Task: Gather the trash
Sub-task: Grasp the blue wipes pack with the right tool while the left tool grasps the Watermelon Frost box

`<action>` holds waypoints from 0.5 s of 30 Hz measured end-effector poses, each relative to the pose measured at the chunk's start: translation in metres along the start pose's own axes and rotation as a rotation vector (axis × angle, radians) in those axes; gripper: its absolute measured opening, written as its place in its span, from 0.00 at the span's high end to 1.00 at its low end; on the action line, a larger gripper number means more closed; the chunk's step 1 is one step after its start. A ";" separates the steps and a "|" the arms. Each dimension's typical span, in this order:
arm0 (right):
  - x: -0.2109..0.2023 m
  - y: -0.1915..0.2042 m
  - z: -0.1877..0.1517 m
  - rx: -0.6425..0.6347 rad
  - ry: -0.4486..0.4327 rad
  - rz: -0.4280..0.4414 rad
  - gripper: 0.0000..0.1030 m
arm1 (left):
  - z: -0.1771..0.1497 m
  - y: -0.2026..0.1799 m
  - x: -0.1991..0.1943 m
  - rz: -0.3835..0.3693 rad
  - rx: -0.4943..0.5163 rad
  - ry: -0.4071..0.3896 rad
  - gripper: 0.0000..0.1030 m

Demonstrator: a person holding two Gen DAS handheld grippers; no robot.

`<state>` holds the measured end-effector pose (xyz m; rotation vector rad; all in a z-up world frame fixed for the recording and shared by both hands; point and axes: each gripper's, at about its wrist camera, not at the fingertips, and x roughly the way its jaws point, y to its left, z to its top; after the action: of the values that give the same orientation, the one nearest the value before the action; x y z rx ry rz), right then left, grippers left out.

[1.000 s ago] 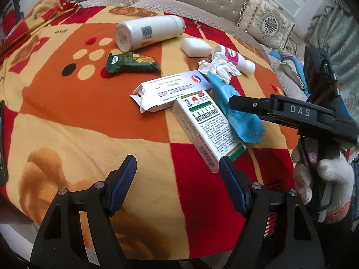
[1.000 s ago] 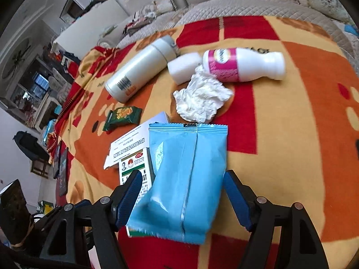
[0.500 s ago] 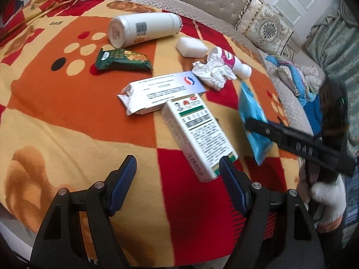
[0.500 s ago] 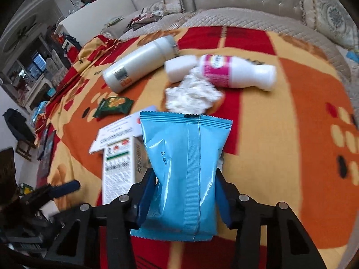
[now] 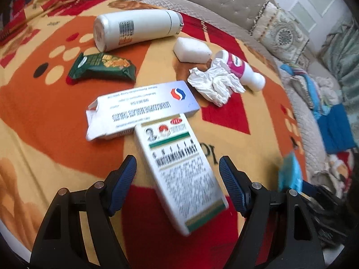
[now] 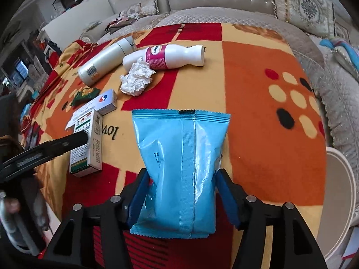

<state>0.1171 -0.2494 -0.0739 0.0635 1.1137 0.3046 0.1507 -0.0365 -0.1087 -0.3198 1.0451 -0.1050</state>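
My right gripper (image 6: 182, 199) is shut on a blue plastic packet (image 6: 181, 168) and holds it above the blanket; the packet shows blurred at the right edge of the left wrist view (image 5: 289, 174). My left gripper (image 5: 177, 183) is open, its fingers on either side of a white and green medicine box (image 5: 179, 168) lying on the blanket. Beyond it lie a white and blue carton (image 5: 141, 109), a green snack wrapper (image 5: 101, 67), crumpled tissue (image 5: 215, 85), a pink-labelled bottle (image 5: 242, 69) and a white flask (image 5: 134, 29).
A small white block (image 5: 193, 49) lies beside the flask. All rest on an orange, red and yellow blanket (image 6: 269, 71) over a sofa with cushions (image 5: 282, 35) behind. A round white rim (image 6: 345, 201) stands at the right edge.
My right gripper has lifted the blue packet and drawn it back to the right. My left gripper has moved forward until its fingers flank the medicine box.
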 end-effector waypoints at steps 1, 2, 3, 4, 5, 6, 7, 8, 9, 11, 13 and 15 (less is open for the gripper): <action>-0.001 -0.001 0.000 0.003 -0.008 0.002 0.34 | 0.001 -0.003 0.003 0.012 0.009 -0.001 0.27; -0.002 -0.001 0.000 0.005 -0.013 0.002 0.34 | 0.002 -0.007 0.008 0.022 0.019 0.003 0.27; -0.003 -0.001 0.000 0.007 -0.015 0.005 0.34 | 0.002 -0.009 0.010 0.034 0.025 0.002 0.27; -0.002 -0.001 0.000 0.009 -0.015 0.006 0.34 | 0.002 -0.010 0.012 0.042 0.030 -0.002 0.27; -0.001 -0.001 0.000 0.013 -0.014 0.005 0.33 | 0.003 -0.013 0.014 0.056 0.043 -0.009 0.27; 0.001 -0.001 0.001 0.014 -0.013 0.003 0.33 | 0.004 -0.014 0.015 0.064 0.051 -0.010 0.27; 0.004 0.000 0.001 0.015 -0.010 0.000 0.33 | 0.004 -0.015 0.016 0.070 0.058 -0.011 0.27; 0.007 0.000 0.001 0.015 -0.007 -0.006 0.33 | 0.005 -0.015 0.017 0.071 0.061 -0.011 0.27; 0.011 0.000 0.001 0.016 -0.002 -0.015 0.31 | 0.005 -0.014 0.018 0.068 0.064 -0.013 0.27; 0.016 0.001 0.001 0.026 -0.004 0.004 0.31 | 0.004 -0.013 0.017 0.055 0.076 -0.015 0.27; 0.020 0.003 0.001 0.023 0.000 0.019 0.31 | 0.002 -0.011 0.015 0.040 0.095 -0.011 0.28; 0.021 0.009 0.000 -0.014 -0.012 0.010 0.40 | -0.001 -0.009 0.012 0.024 0.106 -0.003 0.36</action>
<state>0.1234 -0.2347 -0.0900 0.0579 1.0997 0.3205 0.1561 -0.0481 -0.1161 -0.2115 1.0363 -0.1381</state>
